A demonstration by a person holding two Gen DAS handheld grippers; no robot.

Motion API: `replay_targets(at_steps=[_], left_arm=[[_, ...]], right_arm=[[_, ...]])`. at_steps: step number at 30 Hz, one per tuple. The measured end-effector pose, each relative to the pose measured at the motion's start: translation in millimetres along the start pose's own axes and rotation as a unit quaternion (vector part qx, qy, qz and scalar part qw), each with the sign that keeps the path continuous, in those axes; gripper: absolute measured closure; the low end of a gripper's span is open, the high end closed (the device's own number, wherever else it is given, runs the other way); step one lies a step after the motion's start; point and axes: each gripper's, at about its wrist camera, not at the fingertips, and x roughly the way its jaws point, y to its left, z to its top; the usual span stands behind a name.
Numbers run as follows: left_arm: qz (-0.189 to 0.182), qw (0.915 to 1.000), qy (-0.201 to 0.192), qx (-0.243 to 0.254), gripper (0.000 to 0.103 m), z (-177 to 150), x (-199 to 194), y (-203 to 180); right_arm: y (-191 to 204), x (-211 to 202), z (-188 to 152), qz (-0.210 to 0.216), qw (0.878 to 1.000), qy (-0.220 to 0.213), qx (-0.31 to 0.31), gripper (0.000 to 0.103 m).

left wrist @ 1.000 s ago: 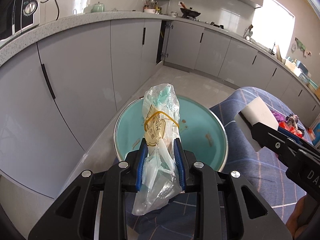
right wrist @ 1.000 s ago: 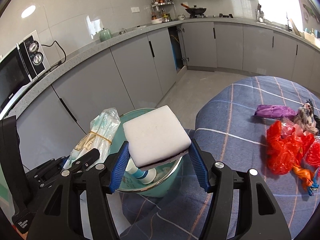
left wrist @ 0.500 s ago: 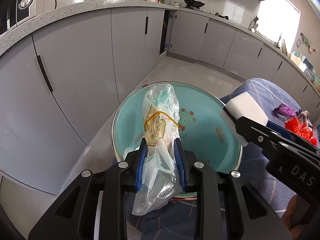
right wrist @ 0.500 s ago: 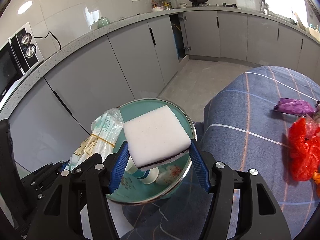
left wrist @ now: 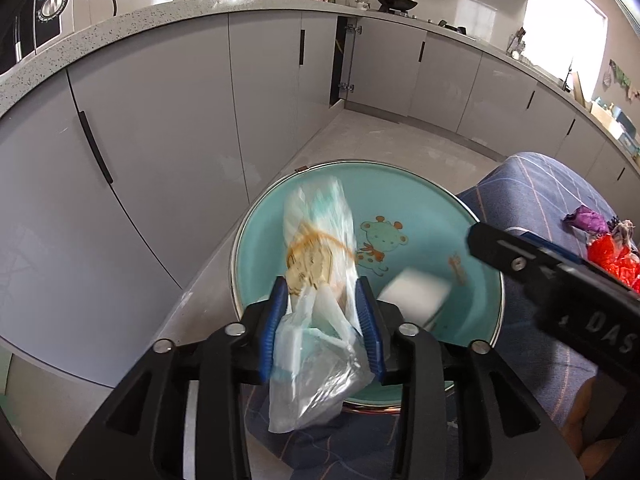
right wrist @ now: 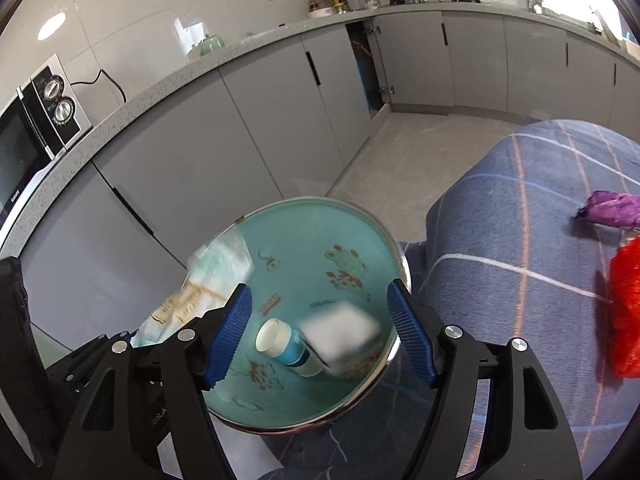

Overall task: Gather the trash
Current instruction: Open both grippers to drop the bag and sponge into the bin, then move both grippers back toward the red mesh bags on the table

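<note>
A white foam block (right wrist: 340, 330), blurred, lies inside the teal basin (right wrist: 352, 216), touching a small white-and-blue bottle (right wrist: 286, 344) on the basin's bottom. Above it the right gripper (right wrist: 320, 332) has its blue-padded jaws spread wide with nothing between them, while the left gripper (left wrist: 322, 320) has its jaws pinching a clear plastic bag (left wrist: 320, 280) bound with a rubber band, held over the basin's near rim. The basin stands at the edge of a blue checked cloth (right wrist: 520, 208), where red plastic scraps (right wrist: 626, 312) and a purple wrapper (right wrist: 610, 214) lie well apart from it.
</note>
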Motion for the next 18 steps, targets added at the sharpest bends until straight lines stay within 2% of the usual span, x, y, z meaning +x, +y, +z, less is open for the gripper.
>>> replay_targets(at_steps=[1,3,4,6,10,12,15,18], left_arm=[[0.003,1.0000,-0.001,0.001,0.057,0,-1,-1],[0.014,0.9999,-0.007,0.003,0.041,-1,-5,-3],[0.019,0.9997,-0.011,0.005,0.039,-1,-6,-3],[0.035,0.9991,-0.020,0.010,0.024,-1,-12,-4],[0.046,0.9984,-0.032,0.013,0.021,0,-22,-9],[0.047,0.9982,-0.035,0.016,0.015,0,-26,-14],[0.041,0.9982,-0.039,0.020,0.010,-2,-32,-24],[0.033,0.9982,-0.042,0.027,0.010,-4,-38,-35]], right_arm=[[-1,-4,0,-0.002,1.000,-0.004,0.002,0.033],[-3,-13,-1,-0.007,1.000,-0.015,0.005,0.033],[-4,-18,-2,-0.013,1.000,-0.020,0.004,0.033],[-7,-31,-4,-0.034,0.999,-0.038,0.001,0.033],[-16,-55,-7,-0.052,0.997,-0.065,0.007,0.031],[-19,-64,-9,-0.058,0.996,-0.072,0.006,0.031],[-28,-77,-14,-0.064,0.995,-0.076,0.008,0.031],[-39,-86,-21,-0.074,0.994,-0.076,0.014,0.031]])
